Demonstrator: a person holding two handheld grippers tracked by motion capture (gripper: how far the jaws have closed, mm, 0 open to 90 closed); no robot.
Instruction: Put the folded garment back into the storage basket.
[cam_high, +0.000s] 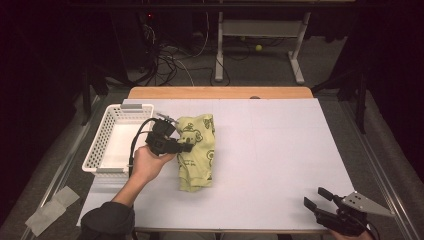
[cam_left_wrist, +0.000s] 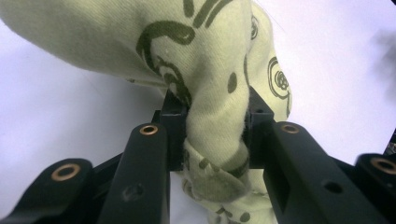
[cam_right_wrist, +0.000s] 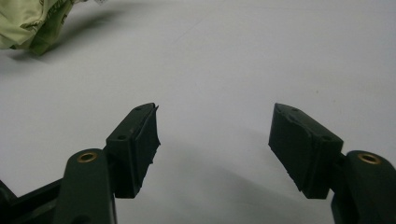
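A pale green cloth (cam_high: 197, 152) with dark cartoon prints lies bunched on the white table, left of centre. My left gripper (cam_high: 186, 146) is at its left edge and is shut on a fold of it. In the left gripper view the cloth (cam_left_wrist: 212, 84) is pinched between the two black pads (cam_left_wrist: 172, 122). My right gripper (cam_high: 316, 197) rests near the table's front right corner, open, with nothing between its fingers. In the right gripper view that gripper (cam_right_wrist: 214, 135) points across bare table, and the cloth (cam_right_wrist: 32, 21) lies far off at the top left.
A white slatted basket (cam_high: 98, 150) stands at the table's left edge, right beside my left hand. A wooden strip (cam_high: 220, 92) runs along the far edge. A piece of paper (cam_high: 50, 210) lies on the floor at the left.
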